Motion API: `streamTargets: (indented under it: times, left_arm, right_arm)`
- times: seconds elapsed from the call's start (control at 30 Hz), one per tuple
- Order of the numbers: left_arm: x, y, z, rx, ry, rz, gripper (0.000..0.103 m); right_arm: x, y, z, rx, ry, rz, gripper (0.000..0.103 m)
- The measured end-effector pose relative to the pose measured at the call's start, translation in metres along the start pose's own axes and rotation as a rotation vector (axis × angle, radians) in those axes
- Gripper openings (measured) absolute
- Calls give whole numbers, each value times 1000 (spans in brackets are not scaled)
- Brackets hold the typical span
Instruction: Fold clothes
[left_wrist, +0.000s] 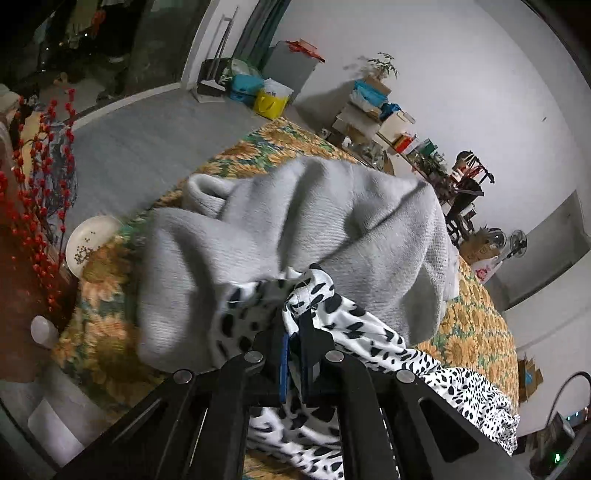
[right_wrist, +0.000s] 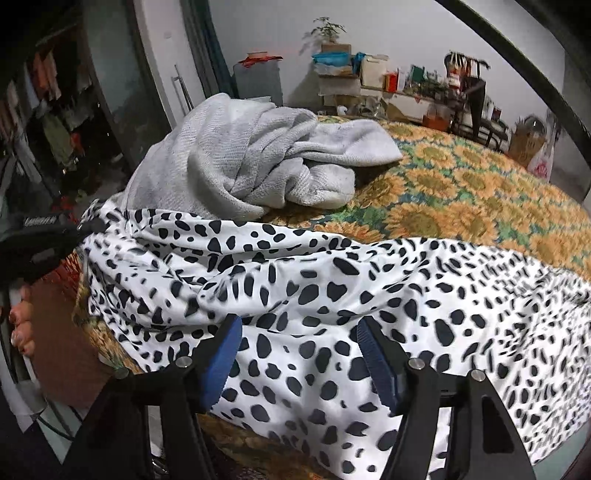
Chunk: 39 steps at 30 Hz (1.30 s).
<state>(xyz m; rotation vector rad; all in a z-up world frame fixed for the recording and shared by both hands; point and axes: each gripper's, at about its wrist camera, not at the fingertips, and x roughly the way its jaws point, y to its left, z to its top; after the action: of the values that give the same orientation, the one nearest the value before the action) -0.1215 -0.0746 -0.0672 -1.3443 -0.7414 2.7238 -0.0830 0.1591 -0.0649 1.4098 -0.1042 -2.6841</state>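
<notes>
now spotted garment (left_wrist: 354, 325) pinched in left jaws, beneath spread right jaws.

A sunflower cloth (right_wrist: 461, 192) covers the bench. A white plate (left_wrist: 92, 240) sits at its edge, near red berry branches (left_wrist: 40, 177). A yellow bag (left_wrist: 271, 101) stands on the floor.

sweater (right_wrist: 236, 162) behind spotted garment (right_wrist: 332, 295) | both on table (right_wrist: 461, 192)
</notes>
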Motion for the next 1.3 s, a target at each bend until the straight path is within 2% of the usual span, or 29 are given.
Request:
streamTargets:
  times: [0.1,0.2,0.37,0.5,0.57,0.67,0.7,0.73,0.83,0.97,1.07,1.17,1.27,1.3]
  left_arm:
    - [-11,12,-3,4,-13,33,4]
    - [-14,22,-15,12,32,11,4]
    - [-23,36,-36,19,67,11,4]
    - [-29,37,-41,29,70,-13,4]
    - [-31,37,-41,37,71,-20,4]
    - [-32,40,-44,37,76,-40,4]
    - [-32,41,-44,37,78,-42,4]
    - [-32,42,-45,37,80,-45,4]
    - [-32,45,-45,31,89,-62,4]
    - [-27,46,-44,24,95,-55,4]
    - [-20,50,-47,11,106,-33,4]
    - [-13,54,-51,-4,122,-20,4]
    - [-11,56,-54,-11,135,-2,4]
    - [-11,57,-55,-11,139,3,4]
  right_arm:
    - [0,5,4,20,-21,46,69]
    - [-2,16,13,11,-53,80,69]
    - [21,45,40,-22,-38,159,69]
    - [51,77,51,-49,49,277,67]
    - [70,90,57,-40,93,303,67]
    - [101,103,64,-44,158,258,67]
    - [110,105,67,-46,168,237,60]
    - [119,108,69,-48,178,216,33]
    - [121,110,83,-56,158,208,20]
    - [111,115,108,-81,101,191,18]
    - [135,121,118,-93,156,154,18]
    - [153,124,123,-85,165,145,18]
    - [152,126,121,-117,159,144,18]
    - [149,127,119,-148,162,149,21]
